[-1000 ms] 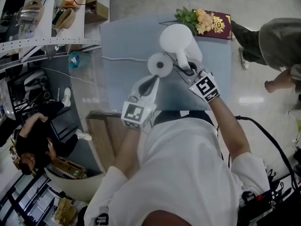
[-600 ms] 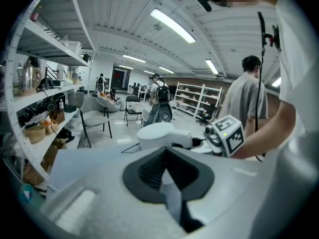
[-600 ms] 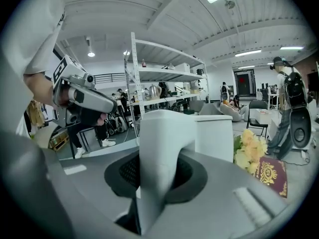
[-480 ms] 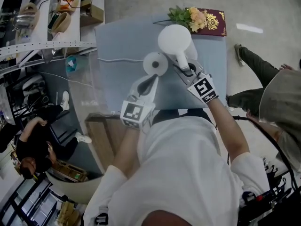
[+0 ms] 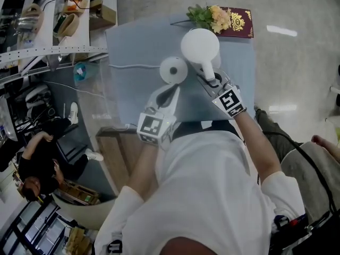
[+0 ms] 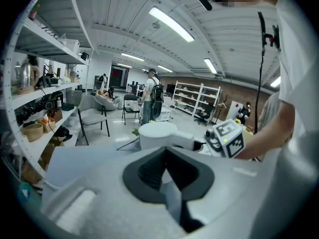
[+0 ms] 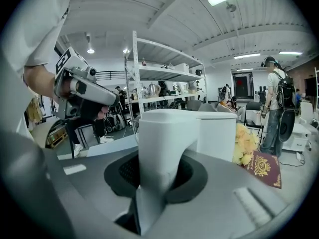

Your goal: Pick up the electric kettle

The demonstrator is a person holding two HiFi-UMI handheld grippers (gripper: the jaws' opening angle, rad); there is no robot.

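Note:
The white electric kettle (image 5: 200, 45) is over the grey table (image 5: 138, 41), its handle (image 5: 207, 68) pointing toward me. My right gripper (image 5: 209, 81) is shut on that handle; the right gripper view shows the handle (image 7: 162, 148) filling the gap between the dark pads, with the kettle body (image 7: 217, 133) beyond. Whether the kettle's bottom touches the table is hidden. Its round white base (image 5: 173, 69) lies just left of it. My left gripper (image 5: 174, 89) hovers near the base, shut and empty, its pads (image 6: 149, 171) meeting at the tips.
A white cord (image 5: 133, 66) runs from the base to the table's left edge. Flowers (image 5: 212, 16) and a dark red book (image 5: 239, 21) lie at the far right corner. Shelving (image 5: 53, 25) stands at left. A seated person (image 5: 37, 158) is lower left, another person (image 5: 319, 163) at right.
The kettle, held by my right gripper, has shifted slightly right, away from the base. The left gripper moved a little. The person at right walked from the upper right to the lower right.

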